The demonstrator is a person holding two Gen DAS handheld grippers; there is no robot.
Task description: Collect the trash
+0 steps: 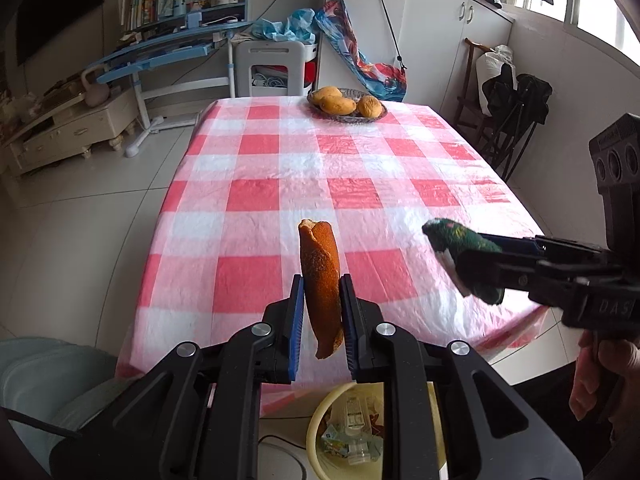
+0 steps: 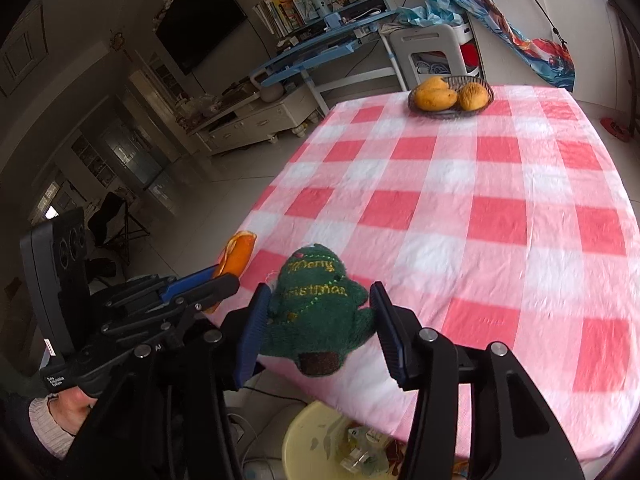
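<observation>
My left gripper [image 1: 322,292] is shut on a strip of orange peel [image 1: 320,276], held upright above the near edge of the table; the peel also shows in the right wrist view [image 2: 236,258]. My right gripper [image 2: 316,308] is shut on a green felt Christmas tree ornament [image 2: 316,312] with "Merry Christmas" stitched on it, held to the right of the left gripper, as the left wrist view shows [image 1: 464,256]. A yellow trash bin [image 1: 316,424] holding wrappers and plastic bits stands on the floor below both grippers, and shows in the right wrist view [image 2: 304,432].
The table has a red-and-white checked cloth [image 1: 352,192]. A basket of mangoes [image 1: 346,106] stands at its far end. A white stool [image 1: 272,64], a blue desk [image 1: 160,48] and cabinets lie beyond. A folding chair [image 1: 516,120] stands at the right.
</observation>
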